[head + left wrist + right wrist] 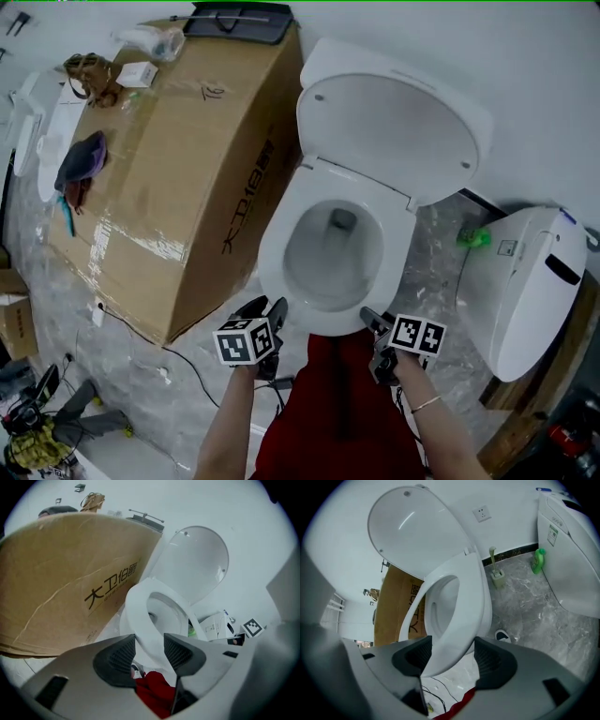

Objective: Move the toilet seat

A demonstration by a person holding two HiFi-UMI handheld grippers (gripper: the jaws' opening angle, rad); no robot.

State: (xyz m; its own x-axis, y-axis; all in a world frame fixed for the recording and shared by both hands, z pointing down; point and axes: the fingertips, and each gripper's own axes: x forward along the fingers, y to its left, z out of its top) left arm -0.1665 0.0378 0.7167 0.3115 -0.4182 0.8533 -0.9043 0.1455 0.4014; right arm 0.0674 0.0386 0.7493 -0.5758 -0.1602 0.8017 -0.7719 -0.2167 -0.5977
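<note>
The white toilet seat (273,255) rests low over the bowl, and the lid (394,122) stands open against the wall. My right gripper (367,317) is at the seat's front right edge. In the right gripper view the seat (464,602) fills the gap of the right gripper (452,654), touching both pads, below the raised lid (412,531). My left gripper (267,307) hangs just off the bowl's front left. In the left gripper view the left gripper (150,649) is open with nothing between the pads, and the seat (136,616) and lid (197,564) lie beyond.
A big cardboard box (178,169) with small items on top stands tight against the toilet's left. A second white toilet (534,281) lies at the right, with a green bottle (473,237) by it. A toilet brush (496,576) stands at the wall. Cables (187,366) run over the marble floor.
</note>
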